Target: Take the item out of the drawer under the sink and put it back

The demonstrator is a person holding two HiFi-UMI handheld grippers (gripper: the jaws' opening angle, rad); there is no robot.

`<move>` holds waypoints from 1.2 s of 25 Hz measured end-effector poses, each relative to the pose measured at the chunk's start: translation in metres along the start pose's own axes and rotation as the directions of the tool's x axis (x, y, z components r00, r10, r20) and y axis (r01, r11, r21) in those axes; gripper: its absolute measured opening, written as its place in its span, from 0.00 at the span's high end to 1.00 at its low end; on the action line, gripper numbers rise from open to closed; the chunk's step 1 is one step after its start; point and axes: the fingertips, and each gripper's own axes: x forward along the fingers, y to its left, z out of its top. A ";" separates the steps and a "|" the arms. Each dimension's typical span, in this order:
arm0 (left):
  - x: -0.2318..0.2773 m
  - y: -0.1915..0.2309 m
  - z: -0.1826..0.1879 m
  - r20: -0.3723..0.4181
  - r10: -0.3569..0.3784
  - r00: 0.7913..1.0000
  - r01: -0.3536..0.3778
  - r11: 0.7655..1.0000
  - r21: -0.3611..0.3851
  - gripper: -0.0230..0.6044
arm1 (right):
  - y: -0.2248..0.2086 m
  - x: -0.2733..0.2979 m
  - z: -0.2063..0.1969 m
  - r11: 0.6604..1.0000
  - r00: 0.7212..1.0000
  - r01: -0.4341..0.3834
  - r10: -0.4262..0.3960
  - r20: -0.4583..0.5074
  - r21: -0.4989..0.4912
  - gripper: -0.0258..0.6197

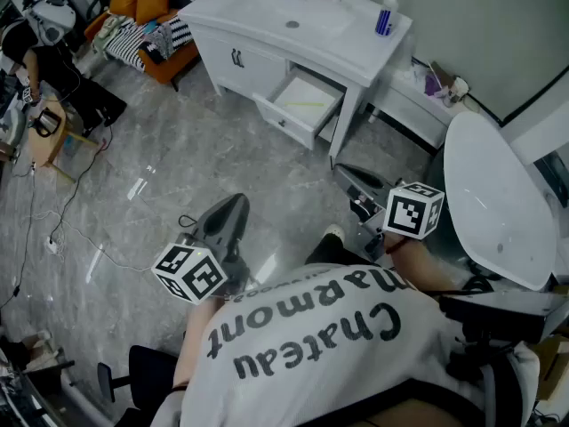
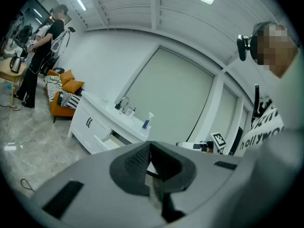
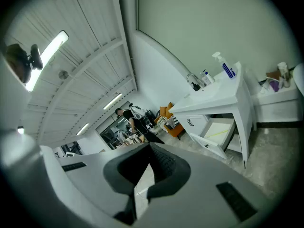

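The white sink cabinet (image 1: 293, 25) stands at the far side of the room, its lower drawer (image 1: 302, 105) pulled open. A thin yellowish item (image 1: 307, 105) lies flat in the drawer, also seen as a pale strip (image 3: 217, 133) in the right gripper view. My left gripper (image 1: 236, 203) and right gripper (image 1: 345, 173) hover over the grey floor, well short of the cabinet. Both point toward it. Each gripper's jaws meet at the tip, shut with nothing between them (image 2: 151, 144) (image 3: 150, 146).
A blue spray bottle (image 1: 384, 12) and small bottles stand on the sink top. An orange sofa (image 1: 147, 25) is left of the cabinet, a low white shelf (image 1: 418, 100) and a white oval tub (image 1: 498, 194) to its right. Cables (image 1: 53, 229) trail across the floor at left. A person (image 2: 40, 56) stands far off.
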 end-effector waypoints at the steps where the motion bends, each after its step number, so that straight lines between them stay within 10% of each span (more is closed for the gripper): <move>1: 0.001 0.000 0.000 0.001 -0.004 1.000 0.004 1.000 0.004 0.95 | 0.000 0.000 0.000 1.000 1.000 0.001 -0.001 0.001 0.000 0.94; 21: -0.003 0.001 0.031 0.116 -0.113 0.987 0.103 0.991 0.087 0.95 | -0.003 0.011 0.029 0.993 0.999 -0.005 0.010 0.045 -0.115 0.94; 30: 0.045 0.035 0.053 0.115 -0.054 0.992 0.044 0.995 0.086 0.95 | -0.033 0.071 0.055 0.997 0.997 -0.074 0.074 0.034 -0.003 0.94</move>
